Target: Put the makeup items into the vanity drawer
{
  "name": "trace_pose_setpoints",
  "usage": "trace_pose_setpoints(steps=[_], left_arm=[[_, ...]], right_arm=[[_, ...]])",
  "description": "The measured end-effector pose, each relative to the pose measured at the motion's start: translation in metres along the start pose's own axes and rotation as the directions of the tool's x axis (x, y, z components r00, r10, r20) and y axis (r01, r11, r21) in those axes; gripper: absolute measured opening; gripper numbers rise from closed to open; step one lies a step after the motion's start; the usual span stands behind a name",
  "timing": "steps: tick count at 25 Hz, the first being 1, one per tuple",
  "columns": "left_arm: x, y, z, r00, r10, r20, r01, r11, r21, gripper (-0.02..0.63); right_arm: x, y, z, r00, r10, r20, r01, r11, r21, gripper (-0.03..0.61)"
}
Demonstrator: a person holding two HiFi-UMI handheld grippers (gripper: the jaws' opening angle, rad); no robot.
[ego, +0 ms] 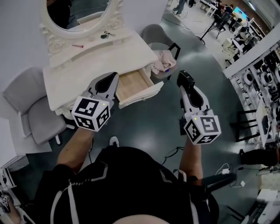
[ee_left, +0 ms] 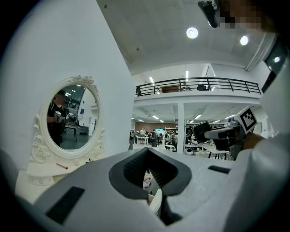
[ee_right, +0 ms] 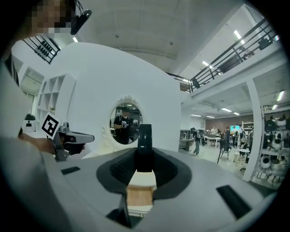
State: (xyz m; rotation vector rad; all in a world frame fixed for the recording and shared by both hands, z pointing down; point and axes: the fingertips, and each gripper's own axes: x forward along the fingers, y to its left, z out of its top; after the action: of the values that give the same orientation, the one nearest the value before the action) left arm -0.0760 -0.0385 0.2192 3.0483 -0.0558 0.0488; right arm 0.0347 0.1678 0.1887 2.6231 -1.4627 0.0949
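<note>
The white vanity has its wooden drawer pulled out; the drawer looks bare inside. A flat round black makeup item stands upright between the jaws of my right gripper, which is shut on it. In the head view that gripper hovers right of the drawer, apart from it. My left gripper hangs just left of the drawer, its jaws together with nothing between them. A red stick and a small black item lie on the vanity top under the oval mirror.
A grey chair stands left of the vanity. Another chair behind the drawer carries a pink cloth. Shelving racks line the right. Dark floor lies between me and the vanity.
</note>
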Motion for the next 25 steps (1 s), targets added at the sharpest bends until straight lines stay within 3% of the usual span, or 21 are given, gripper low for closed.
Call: trace_pose_setpoints(steps=[16,25], left_arm=[[0.039,0.089,0.011,0.999,0.04,0.007,-0.04,0.999,0.007,0.002],[0.076,0.107,0.003,0.987,0.158,0.011,-0.158,0.987,-0.015,0.002]], right_arm=[[0.115,0.017,0.008,0.998,0.06,-0.023,-0.06,0.998,0.017,0.098],[0.177,-0.011,0.016,0.983,0.185,-0.001,-0.185,0.983,-0.023,0.098]])
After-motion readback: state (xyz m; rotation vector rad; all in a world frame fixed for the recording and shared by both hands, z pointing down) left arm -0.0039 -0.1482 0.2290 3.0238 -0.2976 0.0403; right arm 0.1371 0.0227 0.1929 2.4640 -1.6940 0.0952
